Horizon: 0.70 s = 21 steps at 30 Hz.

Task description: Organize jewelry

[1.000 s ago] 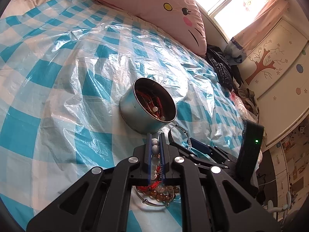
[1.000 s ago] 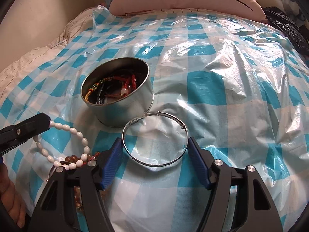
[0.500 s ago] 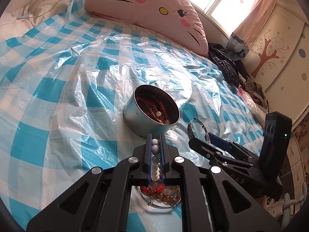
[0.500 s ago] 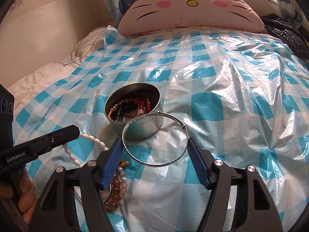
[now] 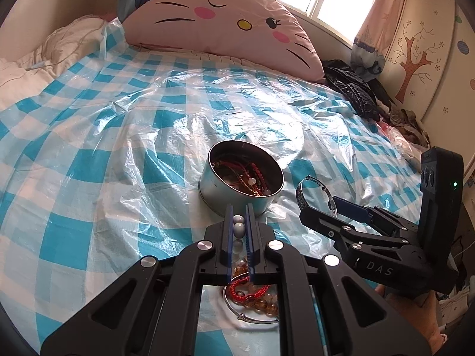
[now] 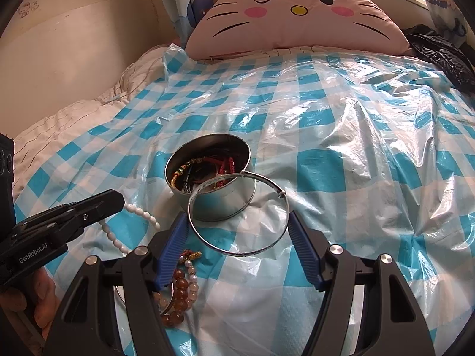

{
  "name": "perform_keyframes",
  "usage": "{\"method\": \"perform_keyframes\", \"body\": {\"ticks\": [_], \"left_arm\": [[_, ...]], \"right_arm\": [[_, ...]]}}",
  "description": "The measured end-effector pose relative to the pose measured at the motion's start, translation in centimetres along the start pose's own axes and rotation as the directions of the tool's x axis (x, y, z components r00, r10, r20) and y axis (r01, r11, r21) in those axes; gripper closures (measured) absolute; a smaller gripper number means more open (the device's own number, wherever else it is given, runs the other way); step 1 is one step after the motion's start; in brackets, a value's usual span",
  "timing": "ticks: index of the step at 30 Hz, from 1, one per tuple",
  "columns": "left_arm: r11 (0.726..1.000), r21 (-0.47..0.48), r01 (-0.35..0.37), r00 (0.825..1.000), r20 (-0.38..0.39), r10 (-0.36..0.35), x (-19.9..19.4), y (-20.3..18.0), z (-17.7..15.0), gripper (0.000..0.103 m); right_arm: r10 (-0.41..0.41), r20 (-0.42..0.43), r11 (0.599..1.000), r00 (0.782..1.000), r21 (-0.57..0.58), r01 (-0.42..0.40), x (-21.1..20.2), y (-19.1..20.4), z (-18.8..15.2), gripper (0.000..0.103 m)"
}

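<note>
A bed fills both views, spread with a blue-and-white checked plastic sheet [image 5: 124, 136] that is crinkled and glossy. At its head edge leans a big pink cat-face pillow [image 6: 299, 14], with a black jacket [image 5: 353, 92] bunched at the head corner by the wardrobe.

Near the middle of the sheet, toward the foot edge, stands a round metal tin [image 6: 207, 178], open and upright, with red cords and beaded pieces tangled inside.

The right gripper [image 6: 239, 231] holds a thin silver bangle [image 6: 279, 201] across its width, both blue pads pressing on the hoop's outer sides. The hoop is lifted off the sheet, and in the right wrist view its far arc overlaps the tin's near rim; whether it touches the tin cannot be told.

The left gripper [image 5: 239, 225] is nearly closed, pinching a white bead strand [image 6: 142, 216] between its pads, just short of the tin's near wall. The strand droops from the tips to the sheet.

Between the grippers and the foot edge lies a small pile on the sheet: an amber bead bracelet [image 6: 181, 284], a red cord bracelet [image 5: 246, 289] and another thin metal hoop [image 5: 255, 317].
</note>
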<state>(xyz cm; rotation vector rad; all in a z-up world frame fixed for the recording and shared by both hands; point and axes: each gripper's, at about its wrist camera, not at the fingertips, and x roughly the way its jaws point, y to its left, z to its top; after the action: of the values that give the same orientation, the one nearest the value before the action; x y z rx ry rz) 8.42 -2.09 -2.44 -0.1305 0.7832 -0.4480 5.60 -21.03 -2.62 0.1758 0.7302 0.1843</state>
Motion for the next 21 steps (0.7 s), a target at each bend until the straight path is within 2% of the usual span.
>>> {"method": "perform_keyframes", "body": {"ticks": [12, 21], "left_arm": [[0.999, 0.042, -0.019, 1.000, 0.011, 0.019, -0.17, -0.73, -0.07, 0.096], [0.997, 0.010, 0.070, 0.997, 0.026, -0.071, -0.91, -0.50, 0.62, 0.096]], "right_arm": [[0.004, 0.013, 1.000, 1.000, -0.004, -0.004, -0.13, 0.07, 0.15, 0.036], [0.004, 0.021, 1.000, 1.000, -0.022, -0.004, -0.20, 0.32, 0.37, 0.036]]}}
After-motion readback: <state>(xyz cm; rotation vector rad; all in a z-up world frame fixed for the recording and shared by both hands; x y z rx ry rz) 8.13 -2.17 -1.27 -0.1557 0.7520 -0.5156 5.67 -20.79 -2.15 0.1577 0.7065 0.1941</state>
